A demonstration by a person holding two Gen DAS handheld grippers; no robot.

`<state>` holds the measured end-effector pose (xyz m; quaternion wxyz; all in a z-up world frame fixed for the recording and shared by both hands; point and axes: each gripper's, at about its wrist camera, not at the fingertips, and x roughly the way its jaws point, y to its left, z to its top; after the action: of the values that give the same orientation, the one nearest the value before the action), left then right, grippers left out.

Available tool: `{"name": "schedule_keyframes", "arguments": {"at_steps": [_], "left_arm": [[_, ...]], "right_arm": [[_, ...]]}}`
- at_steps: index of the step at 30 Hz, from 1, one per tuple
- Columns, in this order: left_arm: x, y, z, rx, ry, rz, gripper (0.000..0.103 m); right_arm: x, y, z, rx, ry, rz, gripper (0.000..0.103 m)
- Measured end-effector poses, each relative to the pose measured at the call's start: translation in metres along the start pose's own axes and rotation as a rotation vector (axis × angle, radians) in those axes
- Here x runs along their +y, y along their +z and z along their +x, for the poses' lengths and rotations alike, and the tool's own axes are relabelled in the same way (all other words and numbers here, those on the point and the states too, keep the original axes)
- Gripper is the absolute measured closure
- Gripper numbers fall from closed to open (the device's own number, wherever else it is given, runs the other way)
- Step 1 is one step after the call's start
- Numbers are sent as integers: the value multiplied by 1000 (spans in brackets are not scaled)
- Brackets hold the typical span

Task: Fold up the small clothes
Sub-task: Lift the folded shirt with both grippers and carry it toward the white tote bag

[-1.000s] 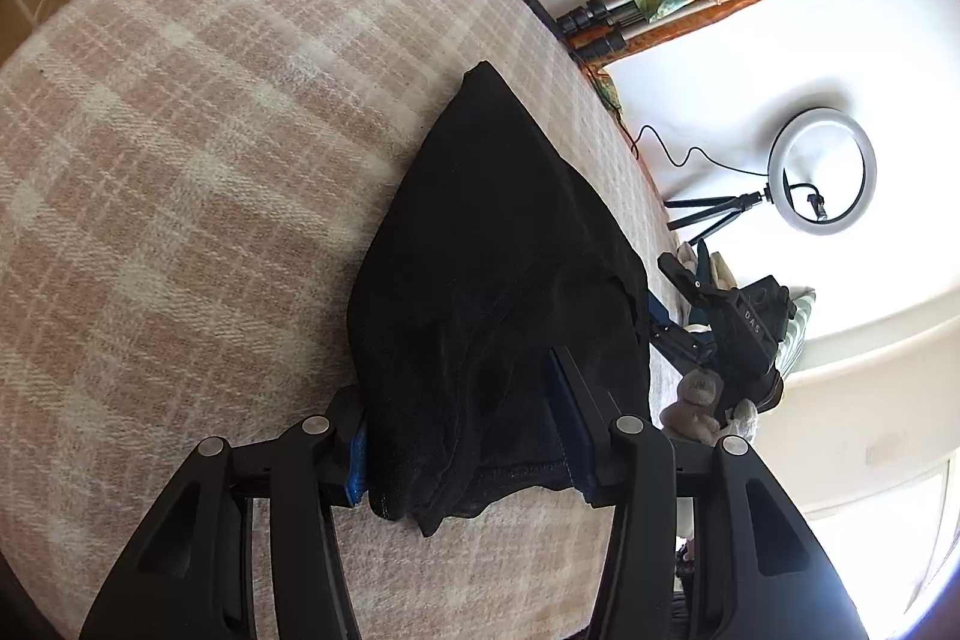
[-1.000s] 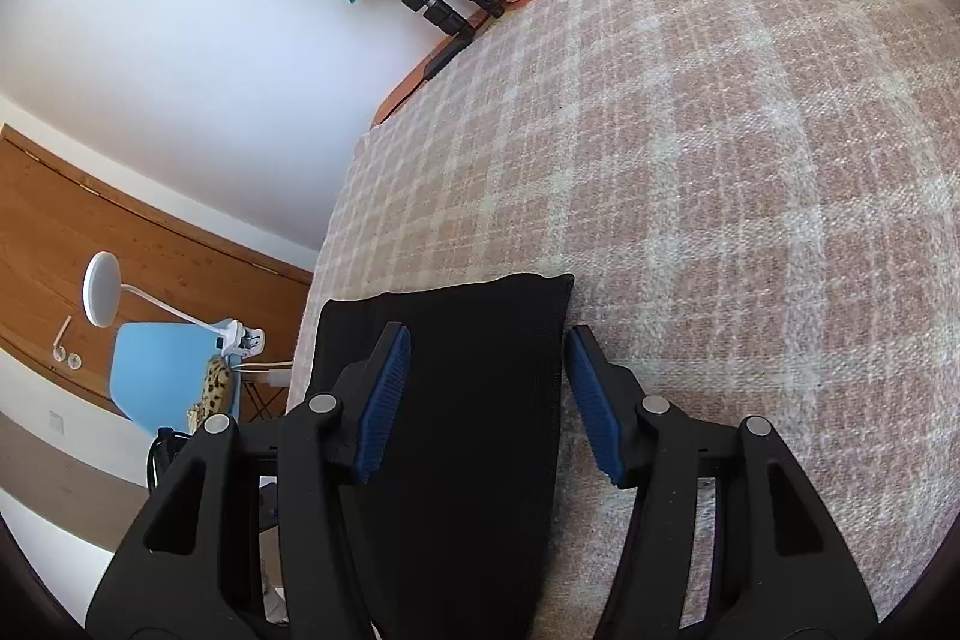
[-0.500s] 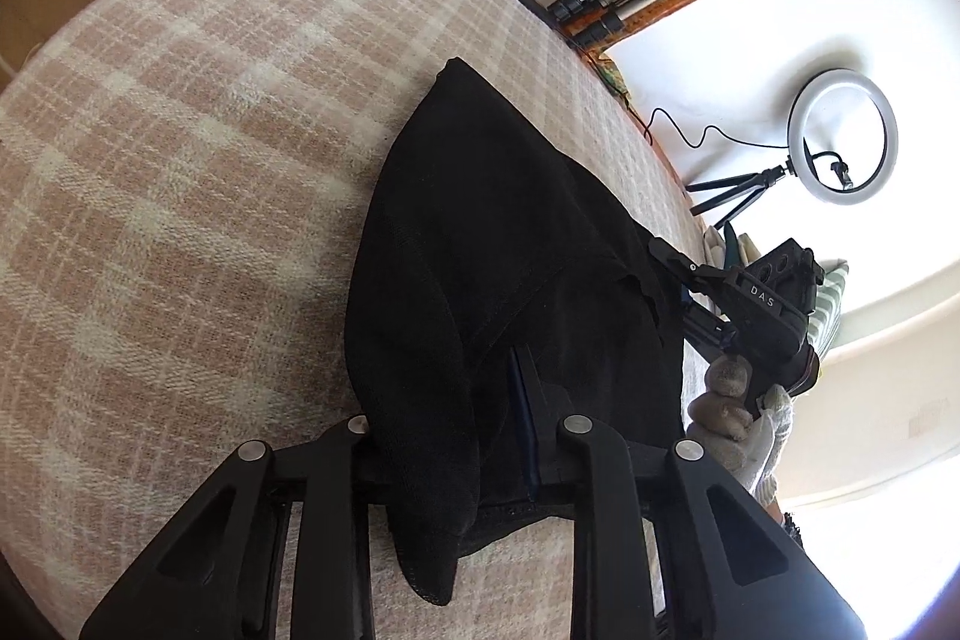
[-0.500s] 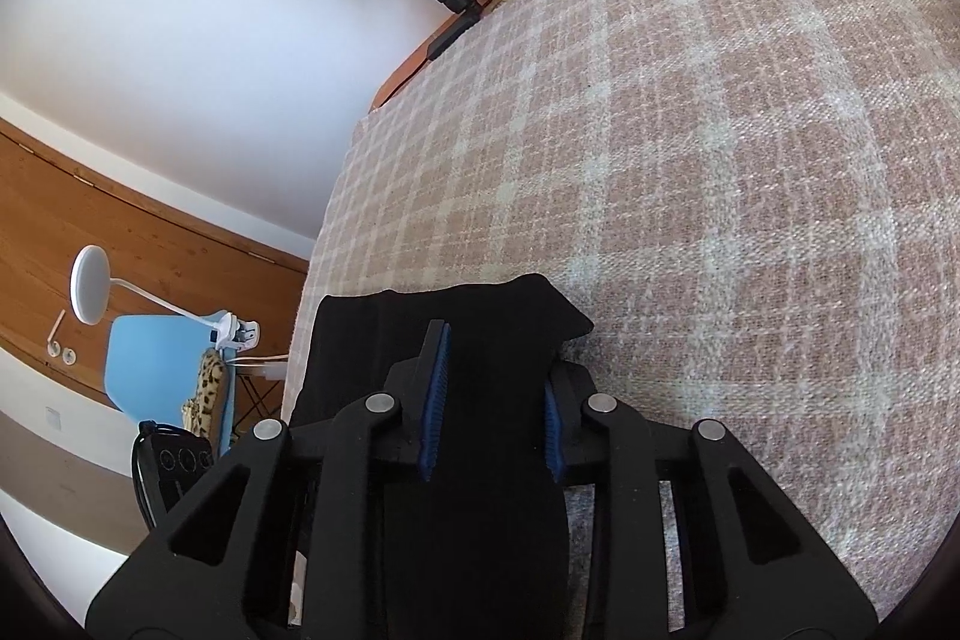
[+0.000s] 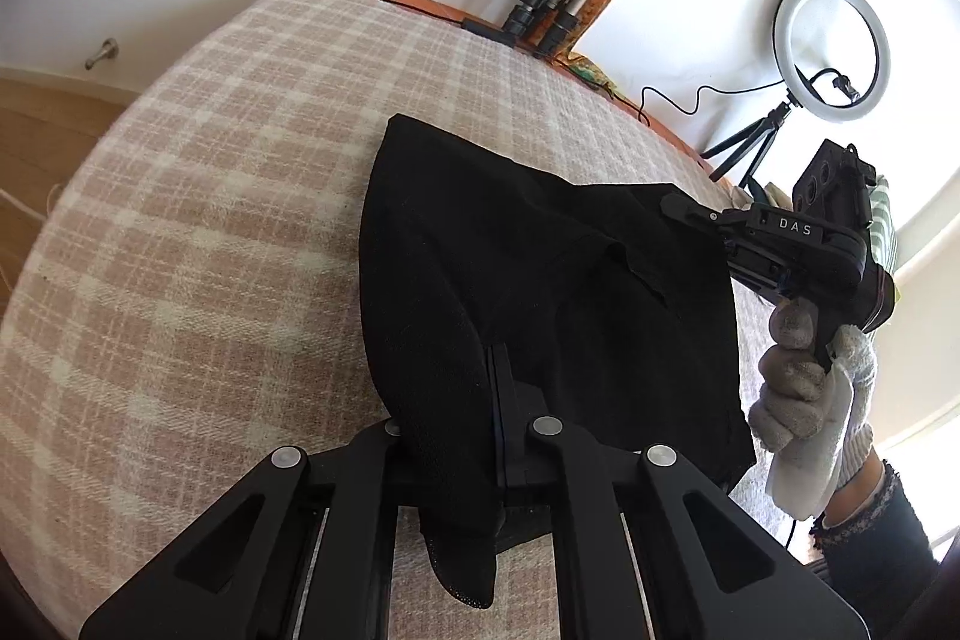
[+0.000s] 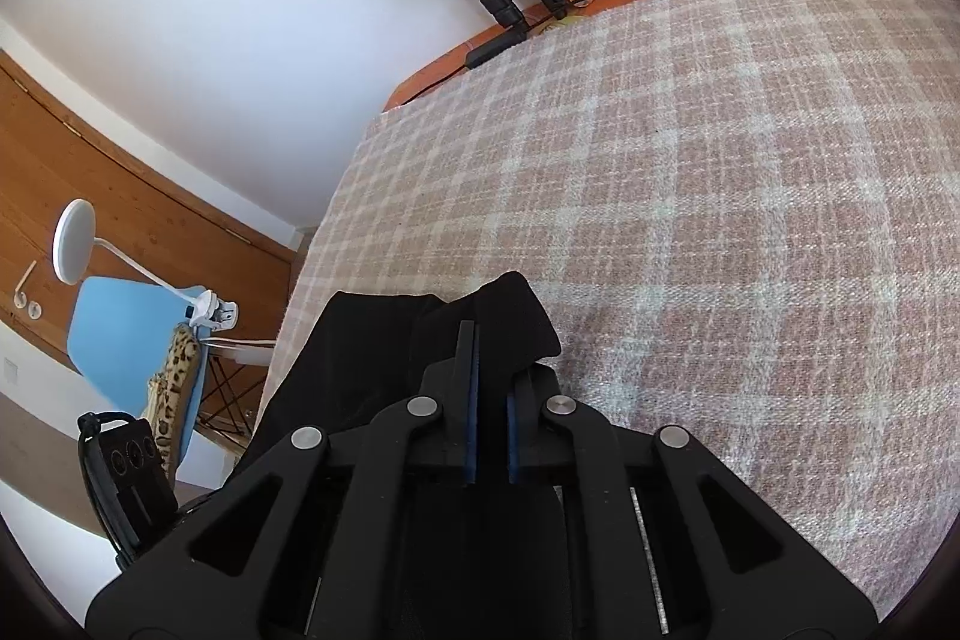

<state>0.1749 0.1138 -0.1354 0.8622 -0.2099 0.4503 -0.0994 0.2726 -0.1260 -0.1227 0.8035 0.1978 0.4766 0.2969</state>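
Black garment (image 5: 540, 280) is pinched by both closed grippers' fingers, left (image 5: 492, 400) and right (image 6: 486, 388); "DAS" is printed on the right one.

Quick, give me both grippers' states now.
Left gripper: closing on the black garment.
Right gripper: shut on the same garment's other corner.

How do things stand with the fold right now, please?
Left tongs closing on near edge of black fabric garment. Right tongs shut on its other corner. Pink checked blanket beneath, nothing in the way.
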Motion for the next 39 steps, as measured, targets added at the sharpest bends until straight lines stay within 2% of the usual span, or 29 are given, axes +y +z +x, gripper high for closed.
{"name": "schedule_keyframes", "arguments": {"at_steps": [5,19,31,39], "left_arm": [[-15,2,-3,-33,41,65,97],[-41,0,-14,-78,42,154,97],[-74,-1,-18,-90,-21,197,98],[-112,5,-17,-107,-78,245,98]], "right_arm": [[22,-1,-8,-15,-24,-70,96],[43,0,-35,-60,-14,-124,96],[47,-1,-75,-118,-27,-150,96],[36,-3,-112,-161,-62,-146,96]]}}
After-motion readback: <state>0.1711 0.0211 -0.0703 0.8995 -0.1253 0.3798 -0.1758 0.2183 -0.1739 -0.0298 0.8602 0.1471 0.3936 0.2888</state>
